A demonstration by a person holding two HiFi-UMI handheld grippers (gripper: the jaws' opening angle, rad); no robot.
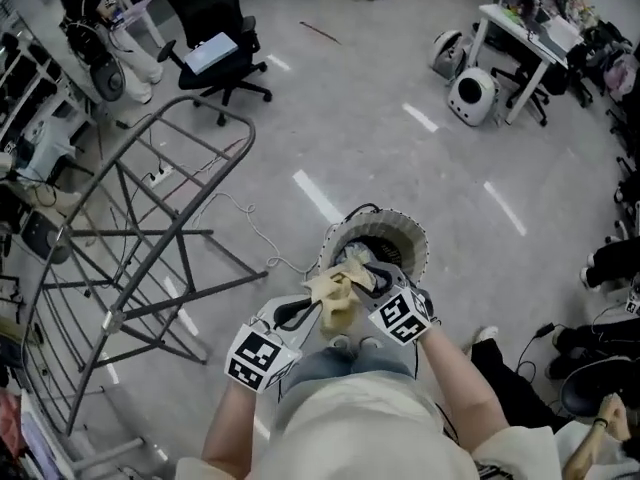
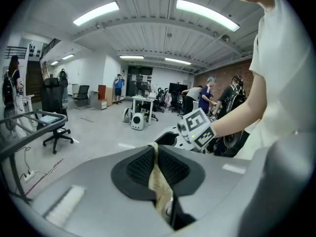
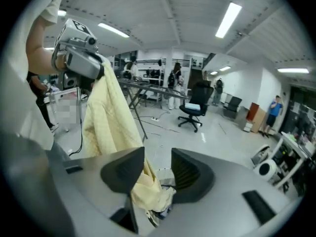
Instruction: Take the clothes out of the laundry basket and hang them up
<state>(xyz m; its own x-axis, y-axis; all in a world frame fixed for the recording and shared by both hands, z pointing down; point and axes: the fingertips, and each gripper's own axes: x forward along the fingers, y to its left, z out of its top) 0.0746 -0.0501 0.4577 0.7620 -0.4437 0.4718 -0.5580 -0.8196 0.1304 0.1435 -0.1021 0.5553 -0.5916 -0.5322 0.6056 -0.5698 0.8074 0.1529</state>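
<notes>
A pale yellow garment (image 1: 335, 293) hangs between my two grippers just above the round white laundry basket (image 1: 422, 246), which holds more clothes. My left gripper (image 1: 312, 308) is shut on the garment's top edge; in the left gripper view the cloth (image 2: 159, 181) is pinched between the ribbed pads of that gripper (image 2: 156, 154). My right gripper (image 1: 372, 280) is close beside it. In the right gripper view the garment (image 3: 108, 117) drapes down from the left gripper (image 3: 94, 70) and passes the left pad of my right gripper (image 3: 158, 164), whose jaws stand apart.
A grey wire drying rack (image 1: 130, 238) stands to the left of the basket, with a cable (image 1: 250, 233) on the floor between them. An office chair (image 1: 220, 63) is behind the rack. Two white round machines (image 1: 472, 96) and a desk (image 1: 530, 38) are at the far right.
</notes>
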